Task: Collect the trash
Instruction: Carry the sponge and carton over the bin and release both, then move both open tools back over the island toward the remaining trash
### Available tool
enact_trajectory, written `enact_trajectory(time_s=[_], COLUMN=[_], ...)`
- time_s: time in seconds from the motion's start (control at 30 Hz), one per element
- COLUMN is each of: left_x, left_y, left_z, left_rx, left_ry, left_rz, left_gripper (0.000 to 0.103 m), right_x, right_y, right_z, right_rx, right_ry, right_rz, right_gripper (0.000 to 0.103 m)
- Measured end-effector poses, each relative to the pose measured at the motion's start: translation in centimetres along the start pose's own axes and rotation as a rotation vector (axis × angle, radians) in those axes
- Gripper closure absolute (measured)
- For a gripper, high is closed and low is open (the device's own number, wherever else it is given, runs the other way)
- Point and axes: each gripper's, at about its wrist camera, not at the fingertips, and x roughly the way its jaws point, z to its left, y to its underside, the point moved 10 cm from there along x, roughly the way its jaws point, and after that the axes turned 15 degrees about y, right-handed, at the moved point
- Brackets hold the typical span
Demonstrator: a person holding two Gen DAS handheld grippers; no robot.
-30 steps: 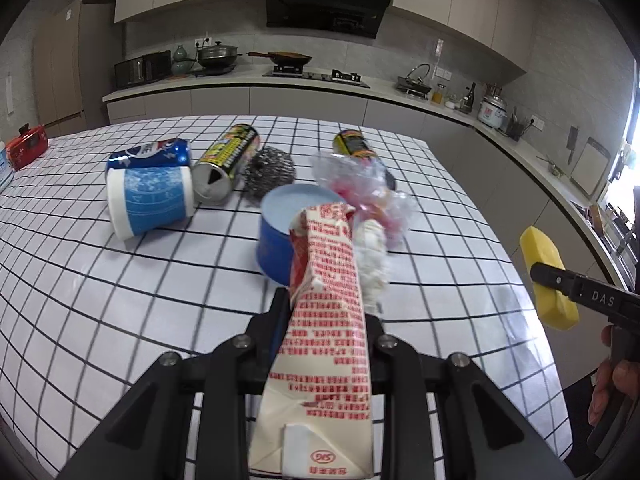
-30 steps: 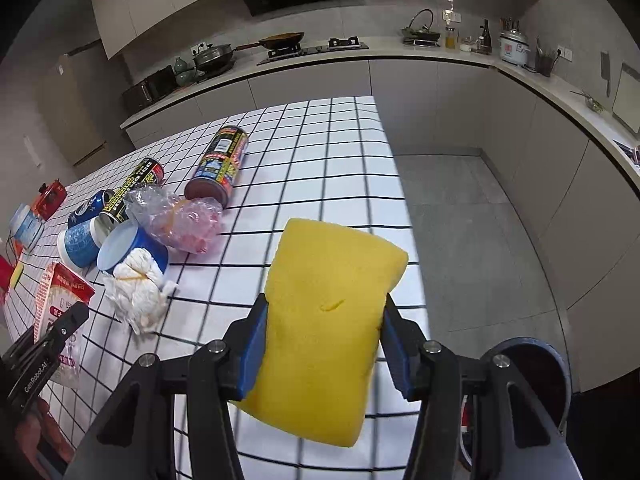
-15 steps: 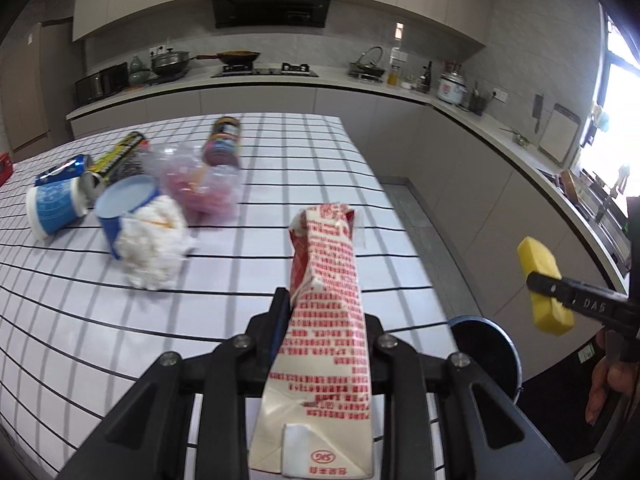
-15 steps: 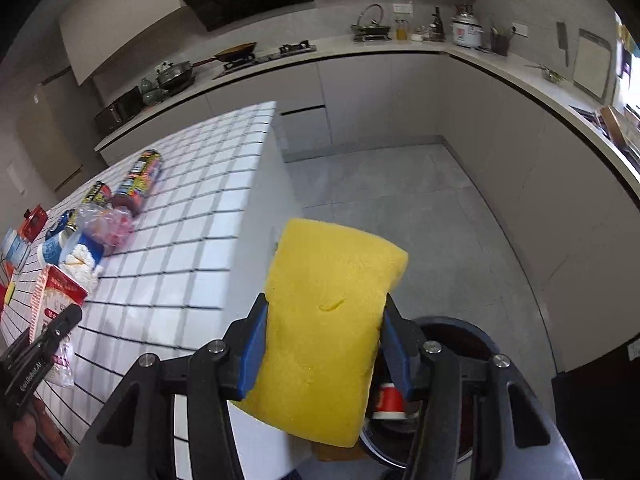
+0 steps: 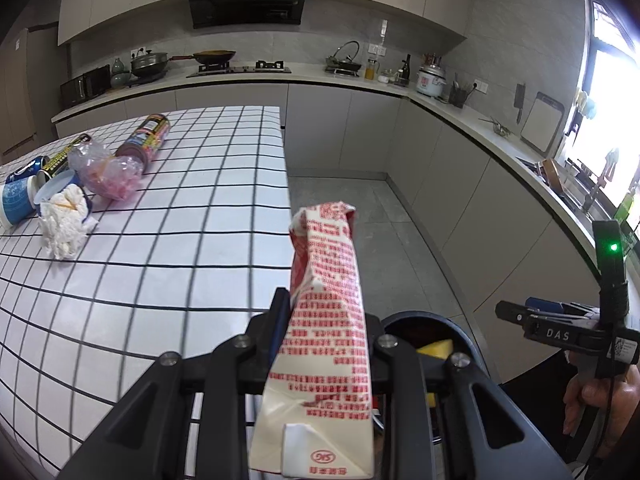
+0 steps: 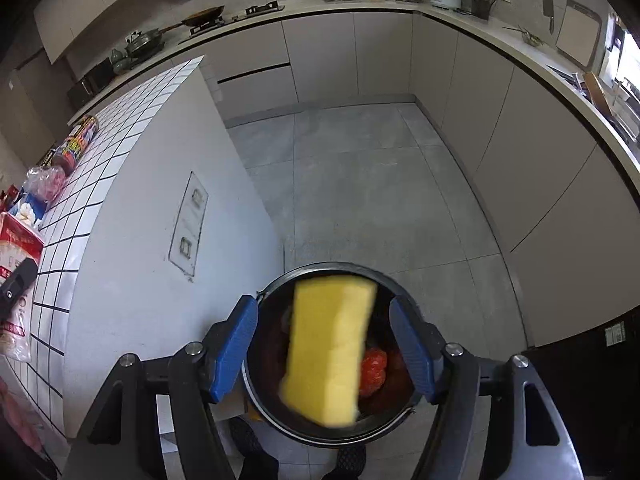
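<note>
My left gripper is shut on a red-and-white milk carton and holds it past the counter's right edge, above a black trash bin on the floor. My right gripper is open directly over the bin. A yellow sponge is loose between its blue pads, blurred, dropping into the bin; it also shows in the left wrist view. Red trash lies inside the bin.
On the checked counter lie a crumpled tissue, a plastic bag, blue cups and cans. The counter's white side wall stands left of the bin. Grey cabinets run along the right.
My right gripper moved over the bin, opened and let go of the sponge, which is falling in. My left gripper carried the carton rightward off the counter toward the bin.
</note>
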Motion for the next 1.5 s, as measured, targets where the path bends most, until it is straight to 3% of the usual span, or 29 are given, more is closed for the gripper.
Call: enact_trajectory(time_s=[0.27,0.5,0.87,0.93,0.97,1.0,1.17,1.37,1.5], left_x=[2.8,6.8,10.2,10.8,11.3,11.4,9.9,8.2,7.0], left_y=[1.5,4.4,5.7,6.3,6.7,6.7,5.2,3.9,3.1], left_z=[-4.7,-10.5,-14.9,-15.9,-16.4,-16.7,-17.7,-16.4,-15.0], left_rx=[0.001,0.023,0.01,0.011,0.021,0.025,0.054,0.058,0.055], left_ry=[0.021,0.08,0.098,0.107,0.092,0.074,0.047,-0.001,-0.027], left_rz=[0.01,0.079,0.127,0.146,0.178,0.18,0.123,0.083,0.058], left_gripper=[0.076,0.076,0.075,0.059,0.031,0.014,0.009,0.006,0.004], right_x=[-0.3,-0.3,-0.1,-0.2,-0.2,-0.3,-0.2,-0.2,-0.2], right_y=[0.1,0.2,0.9,1.0,1.1,1.1,0.9,0.4,0.1], right_z=[-4.1,-8.0,-12.1,-13.1,-13.5,-14.0,-15.9,-16.1,-15.4], right_rx=[0.012,0.037,0.071,0.08,0.086,0.093,0.136,0.167,0.165], right_ry=[0.001,0.017,0.045,0.052,0.057,0.062,0.086,0.067,0.08], right_rz=[-0.018,-0.025,-0.027,-0.024,-0.025,-0.025,-0.025,-0.023,-0.032], right_gripper=[0.033,0.033,0.033,0.033,0.032,0.032,0.015,0.013,0.0])
